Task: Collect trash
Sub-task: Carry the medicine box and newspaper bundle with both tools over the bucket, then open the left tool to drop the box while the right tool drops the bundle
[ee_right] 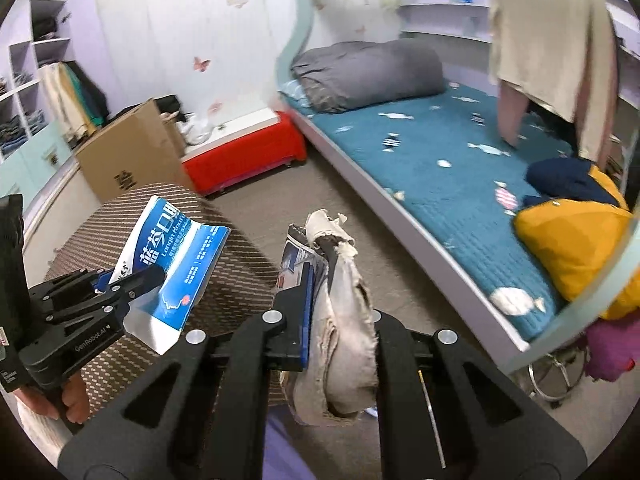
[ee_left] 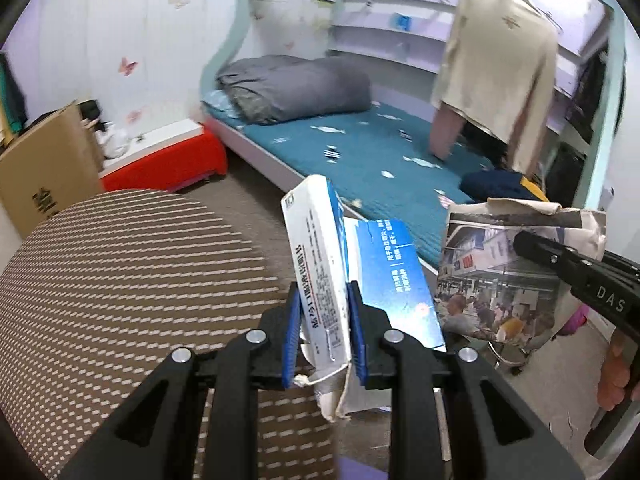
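Above the brown patterned chair [ee_left: 120, 280], a flattened blue-and-white box [ee_left: 324, 264] is held upright by the left gripper [ee_left: 324, 336], the jaws nearly closed and pressed on its two faces. To the right of the chair, toward the bed [ee_left: 360, 152], a crumpled newspaper [ee_left: 500, 276] is pinched by the right gripper [ee_right: 340, 320], jaws fully closed on the paper. Behind the chair a cardboard carton [ee_left: 44, 168] and a red stool [ee_left: 168, 160] are seen against the wall.

Bed [ee_right: 440, 184] right, pillow [ee_right: 368, 72] at head; cardboard box [ee_right: 128, 152] left; low bench [ee_right: 244, 152] between
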`<state>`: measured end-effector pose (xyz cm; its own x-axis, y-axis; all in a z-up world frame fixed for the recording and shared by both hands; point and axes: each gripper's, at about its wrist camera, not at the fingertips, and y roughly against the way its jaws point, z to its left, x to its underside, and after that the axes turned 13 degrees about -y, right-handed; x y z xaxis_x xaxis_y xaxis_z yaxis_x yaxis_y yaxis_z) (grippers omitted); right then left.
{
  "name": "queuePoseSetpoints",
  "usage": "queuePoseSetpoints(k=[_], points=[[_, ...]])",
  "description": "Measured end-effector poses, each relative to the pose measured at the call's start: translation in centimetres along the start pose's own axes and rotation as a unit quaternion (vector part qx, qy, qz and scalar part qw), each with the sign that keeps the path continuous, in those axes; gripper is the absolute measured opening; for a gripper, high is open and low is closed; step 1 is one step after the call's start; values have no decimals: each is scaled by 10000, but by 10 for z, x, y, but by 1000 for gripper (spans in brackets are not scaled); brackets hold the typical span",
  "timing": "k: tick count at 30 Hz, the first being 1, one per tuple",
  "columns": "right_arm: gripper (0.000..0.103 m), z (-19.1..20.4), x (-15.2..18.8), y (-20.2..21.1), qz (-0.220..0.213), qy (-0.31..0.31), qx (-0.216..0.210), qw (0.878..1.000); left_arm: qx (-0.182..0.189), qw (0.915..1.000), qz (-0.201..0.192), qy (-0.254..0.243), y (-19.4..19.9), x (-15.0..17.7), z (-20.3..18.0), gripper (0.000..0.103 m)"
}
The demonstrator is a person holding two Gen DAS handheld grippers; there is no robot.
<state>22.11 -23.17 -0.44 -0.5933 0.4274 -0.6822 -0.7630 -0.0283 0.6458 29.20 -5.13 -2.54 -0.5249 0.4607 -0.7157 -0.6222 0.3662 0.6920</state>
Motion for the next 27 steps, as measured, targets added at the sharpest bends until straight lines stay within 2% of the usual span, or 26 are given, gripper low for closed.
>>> queuePoseSetpoints(k=[8, 13, 16, 18, 20, 23, 27], points=[[9, -72, 4, 7, 14, -465, 551, 9974, 524, 9971, 247, -495, -43, -15, -69, 22], [9, -114, 12, 1, 159, -781, 904, 9927, 883, 9913, 603, -767, -85, -18, -111, 22], [9, -141, 19, -6, 276, -998, 1133, 9882, 949, 9875, 785, -982, -111, -16, -134, 23], [9, -151, 24, -10, 369, -1089, 1230, 9857, 968, 9851, 893, -1108, -128, -15, -147, 40], [9, -162, 29, -18, 473, -1172, 1376, 9824, 805, 9845, 1046, -1158, -142, -11, -155, 60], [9, -172, 36, -28, 617, -1271, 1449, 9793, 916, 9825, 1232, -1057, -161, -4, -155, 60], [9, -172, 44, -50, 852, -1267, 1450, 9776, 747, 9826, 1402, -964, -167, 6, -140, 60]])
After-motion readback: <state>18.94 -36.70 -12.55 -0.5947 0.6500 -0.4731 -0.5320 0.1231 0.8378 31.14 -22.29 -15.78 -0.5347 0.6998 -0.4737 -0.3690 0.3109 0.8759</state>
